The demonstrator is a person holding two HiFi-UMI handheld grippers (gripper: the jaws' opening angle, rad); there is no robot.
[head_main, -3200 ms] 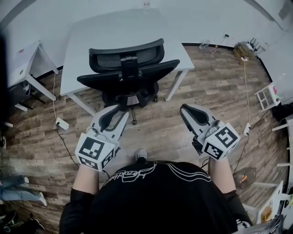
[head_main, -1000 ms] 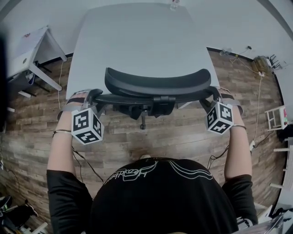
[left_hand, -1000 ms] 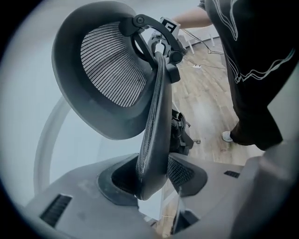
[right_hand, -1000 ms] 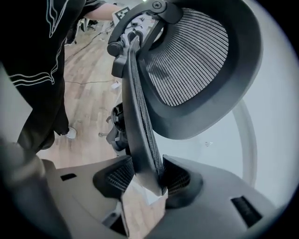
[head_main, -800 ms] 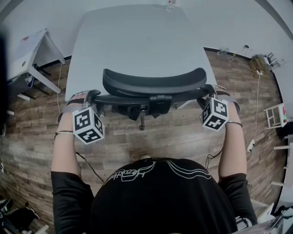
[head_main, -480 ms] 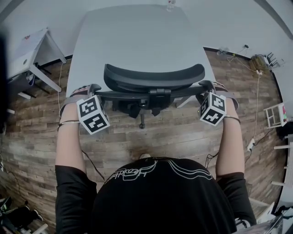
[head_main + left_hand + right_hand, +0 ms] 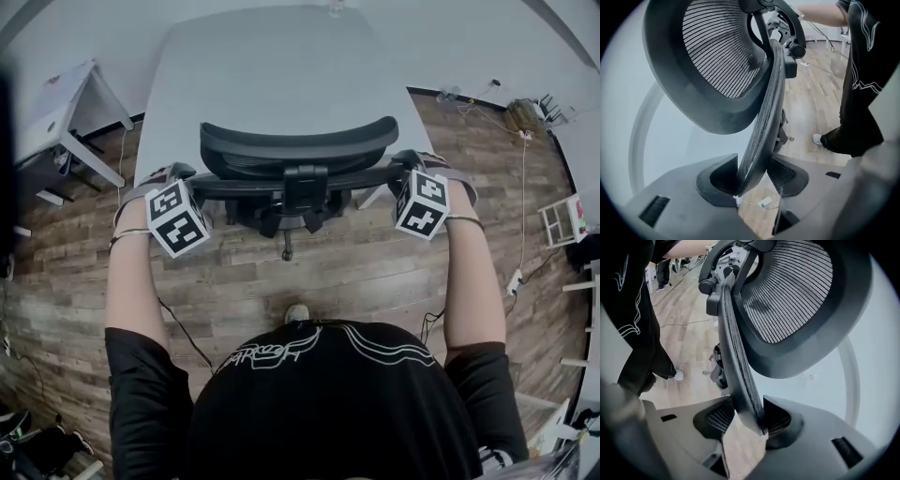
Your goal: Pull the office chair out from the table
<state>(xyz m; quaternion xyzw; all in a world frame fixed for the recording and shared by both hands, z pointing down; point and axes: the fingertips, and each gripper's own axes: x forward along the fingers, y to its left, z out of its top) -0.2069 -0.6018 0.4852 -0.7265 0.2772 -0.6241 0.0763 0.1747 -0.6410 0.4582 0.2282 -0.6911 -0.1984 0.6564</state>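
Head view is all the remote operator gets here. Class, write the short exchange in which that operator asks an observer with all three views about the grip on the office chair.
Operator: From above, the grips are hidden. Is the left side holding anything?
Observer: Yes. The left gripper has its fingers closed on the mesh side edge of the backrest of the office chair.
Operator: And the right side?
Observer: The right gripper is closed on the opposite side edge of the backrest, with the mesh edge pinched between its fingers.
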